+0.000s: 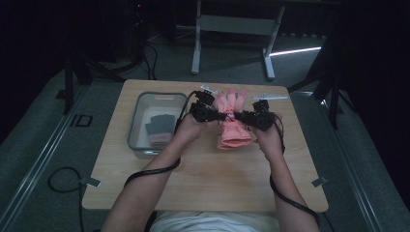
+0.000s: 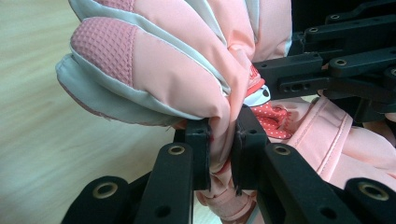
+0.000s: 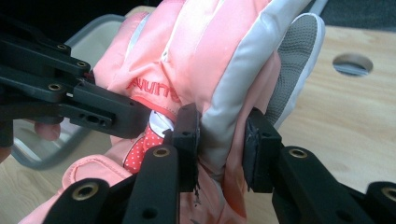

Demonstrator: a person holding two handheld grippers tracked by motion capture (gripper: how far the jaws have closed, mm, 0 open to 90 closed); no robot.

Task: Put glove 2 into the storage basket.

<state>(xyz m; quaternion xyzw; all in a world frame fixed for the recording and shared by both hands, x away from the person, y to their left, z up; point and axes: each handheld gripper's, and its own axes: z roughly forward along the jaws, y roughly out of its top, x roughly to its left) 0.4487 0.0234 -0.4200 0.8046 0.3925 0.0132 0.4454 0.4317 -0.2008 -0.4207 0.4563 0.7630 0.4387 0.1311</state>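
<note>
A pink padded glove (image 1: 231, 105) with white trim is held up over the middle of the wooden table (image 1: 203, 179), fingers pointing away, above a second pink glove (image 1: 235, 137) lying flat. My left gripper (image 1: 223, 116) is shut on the glove's left side; in the left gripper view the jaws pinch a fold of pink fabric (image 2: 222, 149) under the glove (image 2: 163, 70). My right gripper (image 1: 238, 115) is shut on its right side, clamping the white edge (image 3: 219, 154) of the glove (image 3: 210, 60). The two grippers meet nearly tip to tip.
A grey plastic bin (image 1: 140, 104) stands on the table to the left and holds a grey glove (image 1: 159, 126) with a pink cuff. A round hole (image 3: 352, 64) is cut in the tabletop. Black cables trail off the near edge. Table legs stand behind.
</note>
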